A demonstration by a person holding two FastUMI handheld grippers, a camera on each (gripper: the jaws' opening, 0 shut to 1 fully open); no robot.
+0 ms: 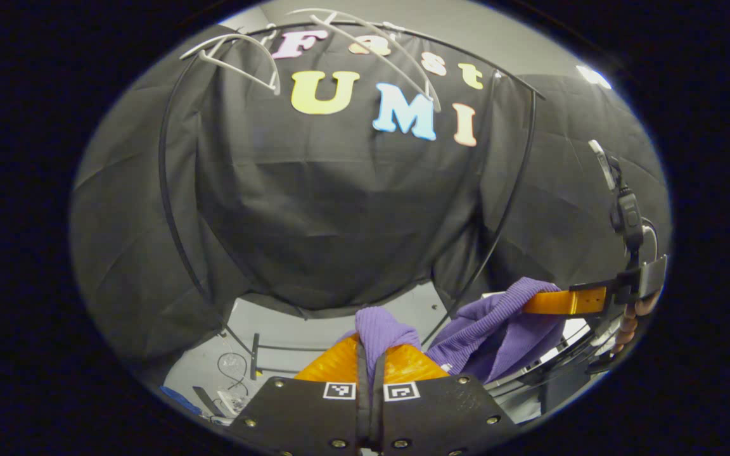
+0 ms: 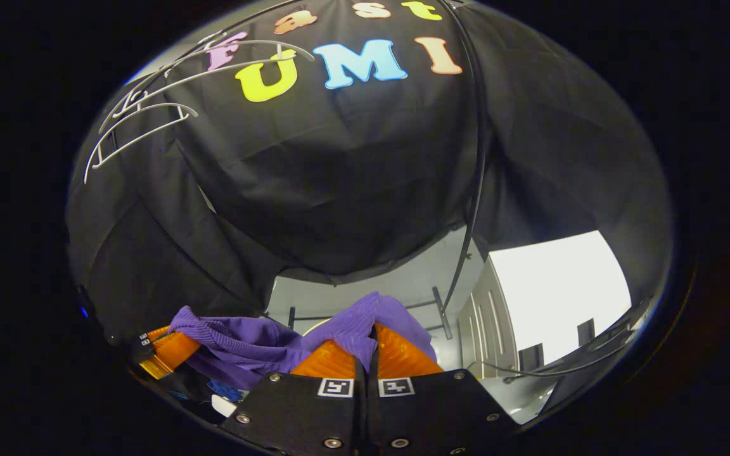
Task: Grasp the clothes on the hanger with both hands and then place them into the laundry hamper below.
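Observation:
A purple ribbed knit garment [image 1: 498, 329] hangs stretched between both grippers. In the left gripper view my left gripper [image 1: 370, 351] is shut on one bunched end of it, its orange fingers [image 1: 333, 362] pressed together around the cloth. Farther right in that view the right gripper [image 1: 530, 303] pinches the other end, a hand behind it. In the right gripper view my right gripper [image 2: 368, 351] is shut on the purple garment [image 2: 244, 345], and the left gripper [image 2: 172, 349] holds the cloth at lower left. Bare white hangers [image 1: 238, 54] hang on the black rail above. The hamper is hidden.
A black metal rack frame [image 1: 172, 209] curves around the booth wall. The grey floor [image 1: 289, 329] below carries cables and a rack foot bar. In the right gripper view a white cabinet [image 2: 555, 285] stands at right, and more white hangers [image 2: 143, 120] hang at upper left.

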